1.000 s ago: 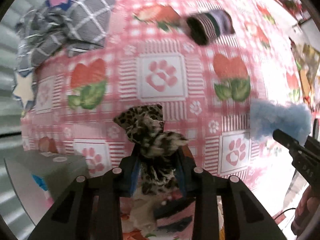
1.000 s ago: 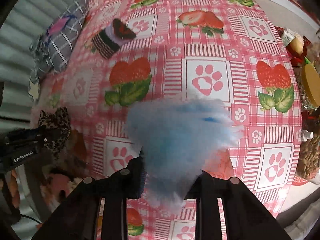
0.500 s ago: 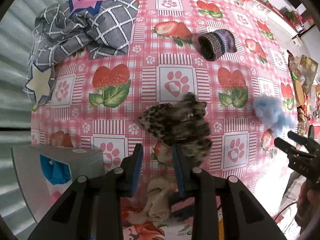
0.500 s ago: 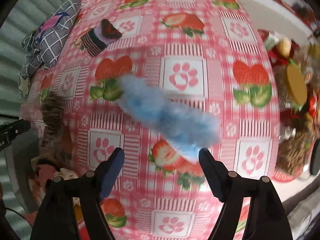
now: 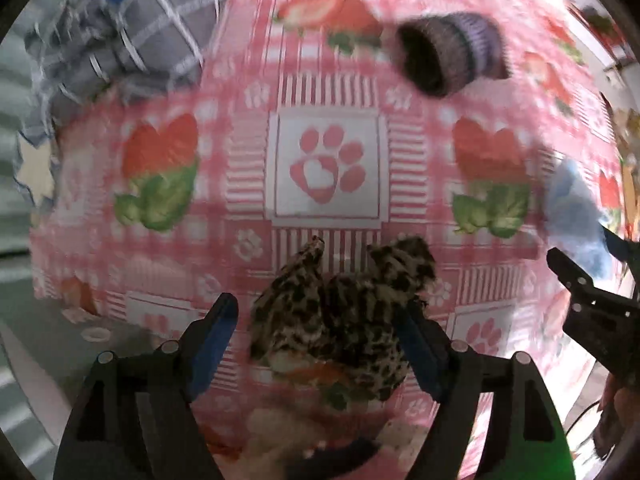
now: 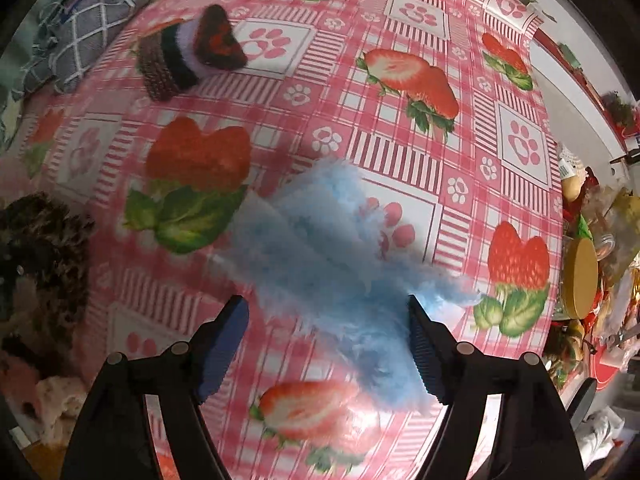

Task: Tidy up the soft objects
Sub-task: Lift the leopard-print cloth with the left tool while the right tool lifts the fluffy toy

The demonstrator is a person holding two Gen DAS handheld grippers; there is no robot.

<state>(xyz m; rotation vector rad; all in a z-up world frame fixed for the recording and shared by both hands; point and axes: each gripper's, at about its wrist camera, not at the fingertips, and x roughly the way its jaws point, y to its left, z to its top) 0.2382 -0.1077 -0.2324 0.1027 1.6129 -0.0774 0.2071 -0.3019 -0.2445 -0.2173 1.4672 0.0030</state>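
Your left gripper: jaws opening, one leopard sock loose between | your right gripper: released, one blue sock | one striped sock apart

Both socks released, claws apart.

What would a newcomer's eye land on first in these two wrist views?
The loud pink strawberry-and-paw tablecloth fills both views. On it, a fluffy blue piece lies between the open right gripper jaws, and a leopard-print piece sits between the opening left gripper jaws. Farther off lie a striped knit item and a grey checked cloth.
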